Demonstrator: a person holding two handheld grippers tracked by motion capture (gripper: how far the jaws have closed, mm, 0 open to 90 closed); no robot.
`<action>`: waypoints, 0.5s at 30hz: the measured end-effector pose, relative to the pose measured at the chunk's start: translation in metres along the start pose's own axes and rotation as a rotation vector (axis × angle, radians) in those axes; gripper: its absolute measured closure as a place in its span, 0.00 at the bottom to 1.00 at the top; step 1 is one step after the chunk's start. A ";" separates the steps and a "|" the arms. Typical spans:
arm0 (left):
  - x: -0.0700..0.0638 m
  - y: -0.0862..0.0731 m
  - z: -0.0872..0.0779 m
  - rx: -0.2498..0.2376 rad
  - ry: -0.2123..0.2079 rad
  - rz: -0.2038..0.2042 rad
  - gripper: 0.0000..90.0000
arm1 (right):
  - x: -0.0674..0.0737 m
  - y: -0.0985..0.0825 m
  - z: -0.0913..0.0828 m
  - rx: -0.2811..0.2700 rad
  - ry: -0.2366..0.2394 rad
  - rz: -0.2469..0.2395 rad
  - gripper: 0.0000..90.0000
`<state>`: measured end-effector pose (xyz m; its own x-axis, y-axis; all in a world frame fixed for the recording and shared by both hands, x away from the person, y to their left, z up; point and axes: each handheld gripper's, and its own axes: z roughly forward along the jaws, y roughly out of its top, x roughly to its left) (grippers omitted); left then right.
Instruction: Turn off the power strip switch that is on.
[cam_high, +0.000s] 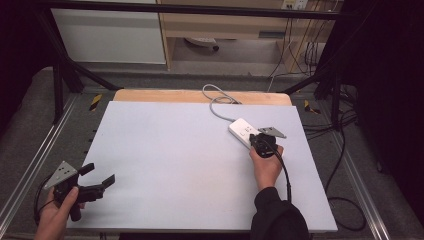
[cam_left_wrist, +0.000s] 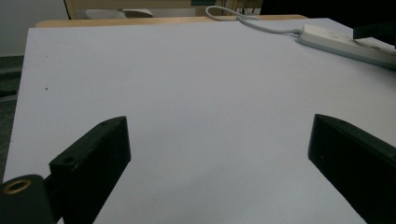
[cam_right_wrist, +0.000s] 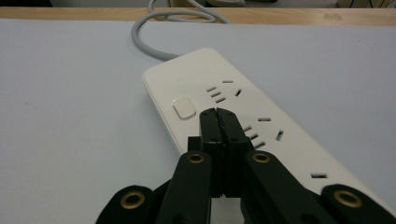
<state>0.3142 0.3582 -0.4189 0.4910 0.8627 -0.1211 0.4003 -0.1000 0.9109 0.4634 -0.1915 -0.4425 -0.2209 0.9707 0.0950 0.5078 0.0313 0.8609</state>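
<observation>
Right gripper (cam_high: 261, 141) is down over the white power strip (cam_high: 243, 131) at the far right of the grey table (cam_high: 170, 160), jaws pressed tight together with nothing between them. In the right gripper view the closed tips (cam_right_wrist: 219, 116) sit just above the strip's top face (cam_right_wrist: 233, 107), right beside the white switch (cam_right_wrist: 184, 108) and among the socket slots; whether they actually touch the plastic, I cannot tell. The strip's grey cord (cam_high: 217, 100) loops away off the far edge, over the wooden board (cam_high: 200, 96) beneath the table top. Over on the near left corner, the left gripper (cam_high: 97, 177) is held low in the hand (cam_high: 52, 217), jaws spread wide and holding nothing. Its own view looks across bare table between the two black jaws, with the power strip (cam_left_wrist: 345, 44) well off at the far right and the cord (cam_left_wrist: 243, 18) curling behind it. Nothing lies between the two grippers but open grey surface. Black frame bars and loose cables ring the floor around.
</observation>
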 end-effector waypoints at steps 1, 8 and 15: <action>0.000 0.000 0.000 0.000 0.000 0.000 0.06 | 0.000 0.000 0.000 -0.001 0.000 0.000 1.00; 0.000 0.000 0.000 0.000 0.001 0.000 0.06 | 0.001 0.003 -0.003 -0.019 0.016 0.005 0.97; 0.000 0.000 0.000 0.000 0.001 0.000 0.06 | 0.004 0.007 -0.005 -0.028 0.031 0.004 0.92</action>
<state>0.3141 0.3583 -0.4188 0.4900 0.8633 -0.1208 0.4004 -0.0998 0.9109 0.4619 -0.1891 -0.4332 -0.2454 0.9628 0.1134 0.4849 0.0206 0.8743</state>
